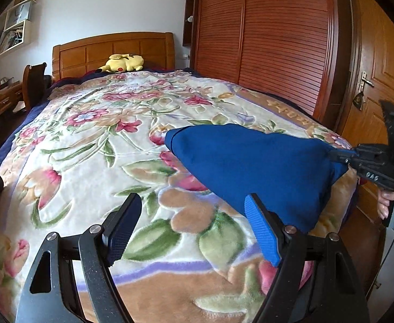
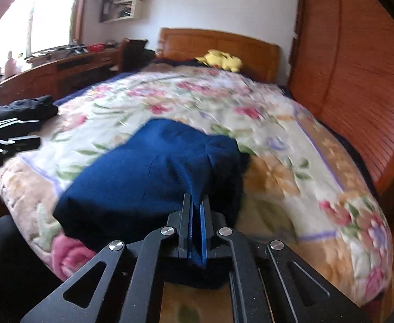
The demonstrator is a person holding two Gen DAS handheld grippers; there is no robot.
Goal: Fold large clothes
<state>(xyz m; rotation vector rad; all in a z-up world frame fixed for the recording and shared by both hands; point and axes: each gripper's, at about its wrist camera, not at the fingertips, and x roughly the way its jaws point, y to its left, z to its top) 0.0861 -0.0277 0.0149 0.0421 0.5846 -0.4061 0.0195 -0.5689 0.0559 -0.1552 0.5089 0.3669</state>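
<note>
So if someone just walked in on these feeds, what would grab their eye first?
The blue garment, stretched up off the flowered blanket near the foot of the bed, pinched in the right tongs at its right end. Next, the left tongs gaping open right beside it, and the yellow plush toy against the wooden headboard.

Soft daylight from the glaring window [image 2: 21, 24]; right wrist view motion-blurred, left sharp, both edges fisheye-bent.
</note>
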